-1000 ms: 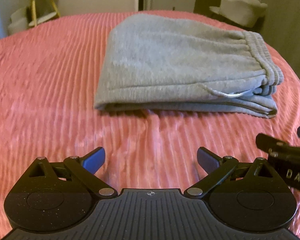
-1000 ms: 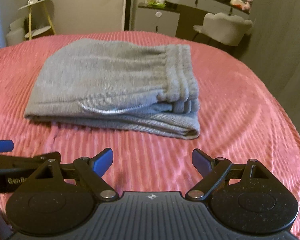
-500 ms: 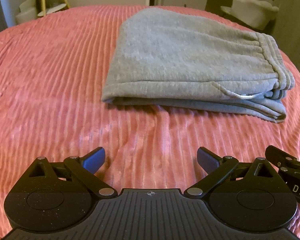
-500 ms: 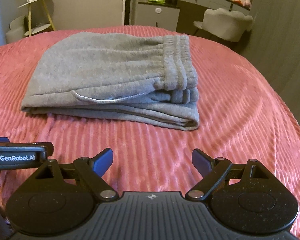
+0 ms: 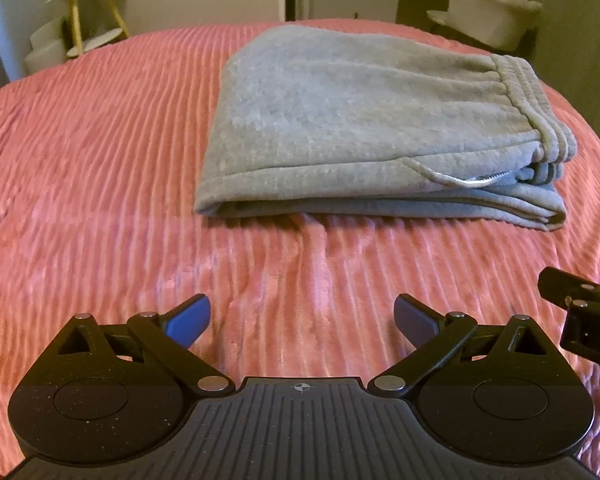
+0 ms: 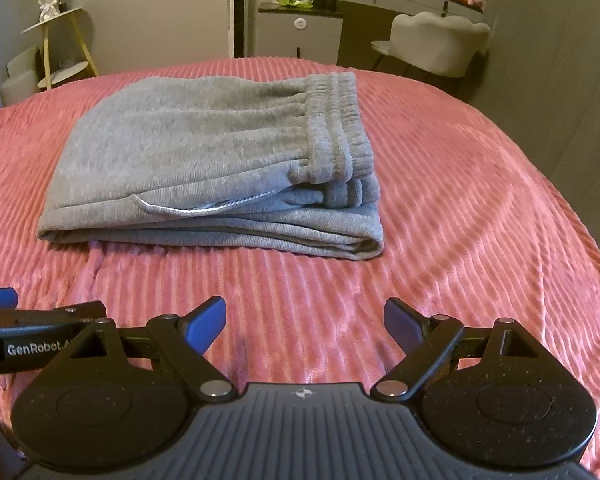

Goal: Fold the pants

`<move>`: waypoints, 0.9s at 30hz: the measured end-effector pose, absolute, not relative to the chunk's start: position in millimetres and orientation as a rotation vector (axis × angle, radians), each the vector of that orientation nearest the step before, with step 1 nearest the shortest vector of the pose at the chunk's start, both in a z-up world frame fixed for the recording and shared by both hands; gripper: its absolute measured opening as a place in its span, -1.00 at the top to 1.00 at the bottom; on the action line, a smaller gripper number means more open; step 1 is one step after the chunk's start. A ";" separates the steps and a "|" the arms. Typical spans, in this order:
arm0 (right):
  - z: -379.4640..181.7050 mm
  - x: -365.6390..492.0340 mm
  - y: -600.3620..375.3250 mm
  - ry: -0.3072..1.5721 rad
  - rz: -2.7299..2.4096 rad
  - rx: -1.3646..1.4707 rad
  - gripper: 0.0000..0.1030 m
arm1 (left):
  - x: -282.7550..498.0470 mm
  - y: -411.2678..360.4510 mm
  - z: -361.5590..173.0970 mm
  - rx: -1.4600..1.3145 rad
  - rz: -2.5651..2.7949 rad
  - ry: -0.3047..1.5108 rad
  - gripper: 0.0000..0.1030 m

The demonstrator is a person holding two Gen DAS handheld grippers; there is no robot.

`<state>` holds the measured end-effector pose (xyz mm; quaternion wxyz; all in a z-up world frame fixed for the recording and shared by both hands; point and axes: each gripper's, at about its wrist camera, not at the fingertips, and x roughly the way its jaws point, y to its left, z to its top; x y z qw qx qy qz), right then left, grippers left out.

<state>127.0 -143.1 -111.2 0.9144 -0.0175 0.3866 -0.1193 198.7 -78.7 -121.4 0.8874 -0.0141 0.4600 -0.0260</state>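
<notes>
Grey fleece sweatpants (image 5: 364,120) lie folded into a thick rectangular stack on a bed covered by a pink ribbed plush blanket (image 5: 100,184). In both wrist views the stack sits near the middle of the bed, well ahead of my tools. Its gathered elastic waistband (image 6: 336,128) is on top at the right end, and a pale pocket edge (image 6: 188,210) shows along the near side. Several layers are visible at the near right corner.

My left tool (image 5: 302,320) hovers over bare blanket, its blue-padded fingers (image 5: 188,318) spread wide and gripping nothing. My right tool (image 6: 304,320) is likewise spread wide over the blanket, holding nothing. Each tool shows at the edge of the other's view, so they are side by side, both apart from the pants.

Behind the bed stand a pale cushioned chair (image 6: 432,42), a grey cabinet (image 6: 300,32) and a small round side table with yellow legs (image 6: 60,44).
</notes>
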 end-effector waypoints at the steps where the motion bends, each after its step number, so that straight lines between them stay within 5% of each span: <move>1: -111.2 127.0 -143.1 0.796 -0.246 -0.036 -0.68 | 198.6 -78.8 -121.5 -0.025 -0.056 0.955 -0.96; 27: -112.0 126.2 -143.5 0.800 -0.240 -0.037 -0.68 | 197.5 -82.4 -123.6 -0.004 -0.071 0.954 -0.96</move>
